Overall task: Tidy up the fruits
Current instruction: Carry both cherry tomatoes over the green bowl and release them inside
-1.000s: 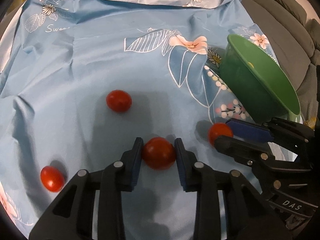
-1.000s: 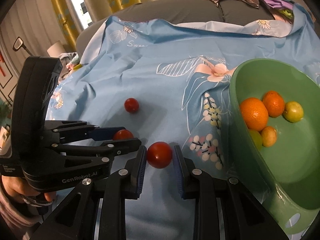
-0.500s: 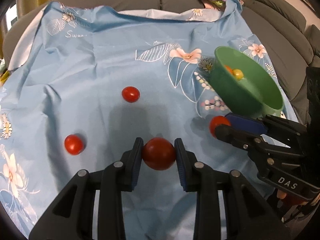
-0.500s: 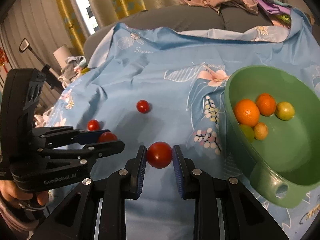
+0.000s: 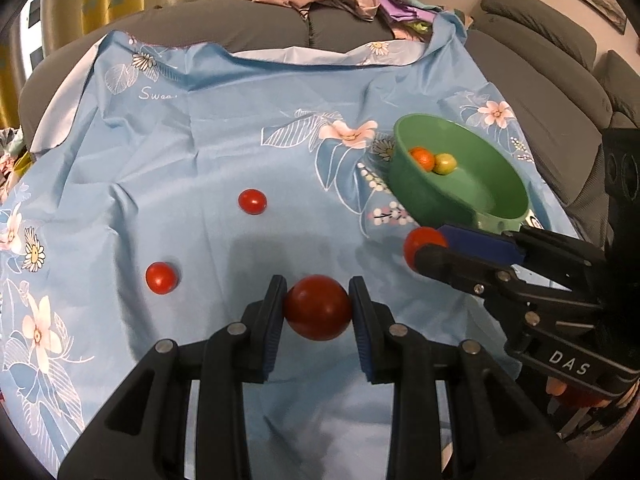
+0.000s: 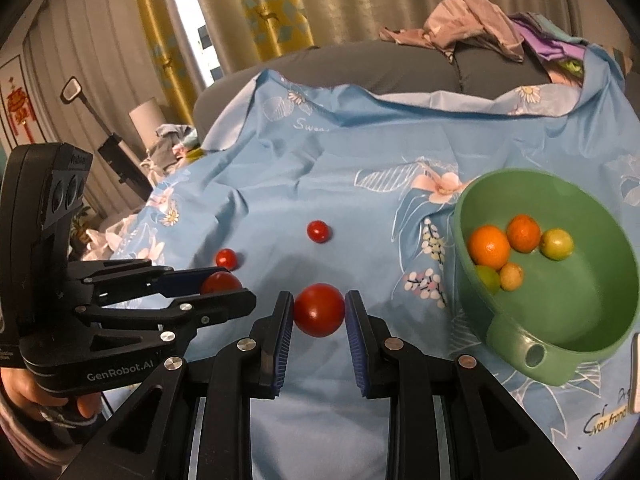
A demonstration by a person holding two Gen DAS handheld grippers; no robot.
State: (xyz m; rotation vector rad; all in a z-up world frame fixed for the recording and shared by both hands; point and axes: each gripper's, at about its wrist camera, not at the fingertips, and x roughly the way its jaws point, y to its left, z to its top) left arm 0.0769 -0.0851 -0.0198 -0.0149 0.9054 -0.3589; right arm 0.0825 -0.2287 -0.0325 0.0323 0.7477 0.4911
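A round red tomato [image 5: 318,307] sits clamped in the left gripper [image 5: 318,312], lifted above the light blue flowered cloth [image 5: 224,152]; a second red tomato [image 6: 319,310] is pinched the same way in the right gripper [image 6: 319,312]. The green plastic bowl [image 6: 600,344] lies to the right, already holding oranges [image 6: 489,247]. Carry each tomato over the rim before loosening the grip, one at a time, low enough not to bounce. Two small red tomatoes [image 5: 252,201] remain on the cloth
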